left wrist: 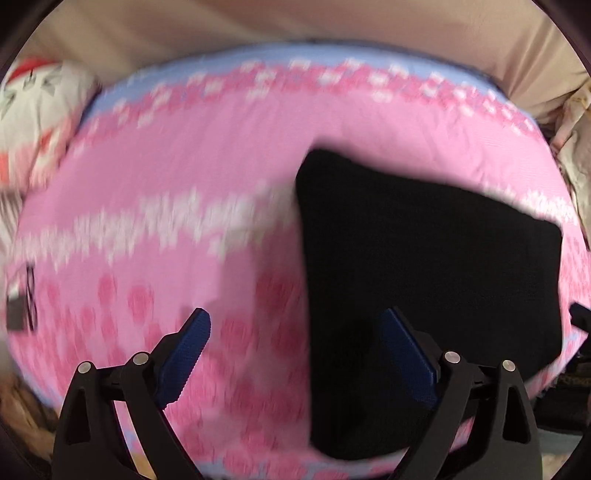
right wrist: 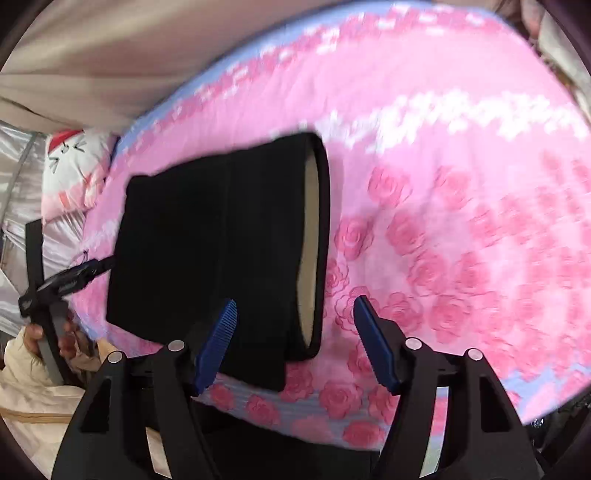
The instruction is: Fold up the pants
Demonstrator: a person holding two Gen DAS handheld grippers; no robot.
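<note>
Now, pants: black fabric pants (right wrist: 207,251), folded into a compact rectangle, lie on the pink rose-patterned bedspread (right wrist: 461,229) near the bed's near edge; a pale lining shows at the open waistband on the right side of the bundle.
Left gripper (left wrist: 295,354): blue-padded fingers (left wrist: 186,354) spread wide above the bundle's left edge, gripping nothing.
Right gripper (right wrist: 295,343): blue fingers (right wrist: 218,343) spread apart over the waistband end, not touching the cloth as far as I can tell.
Surroundings: white cushion with a red cartoon face (right wrist: 74,162) at the far left of the bed; beige wall (left wrist: 258,22) behind.
Progress: the fold looks nearly or fully done.
Risk: the near corner of the bundle sits close to the bed's edge, so a brushing finger could drag a layer and undo the fold, or tip it off.
Risk: heavy motion blur makes edges hard to judge.
</note>
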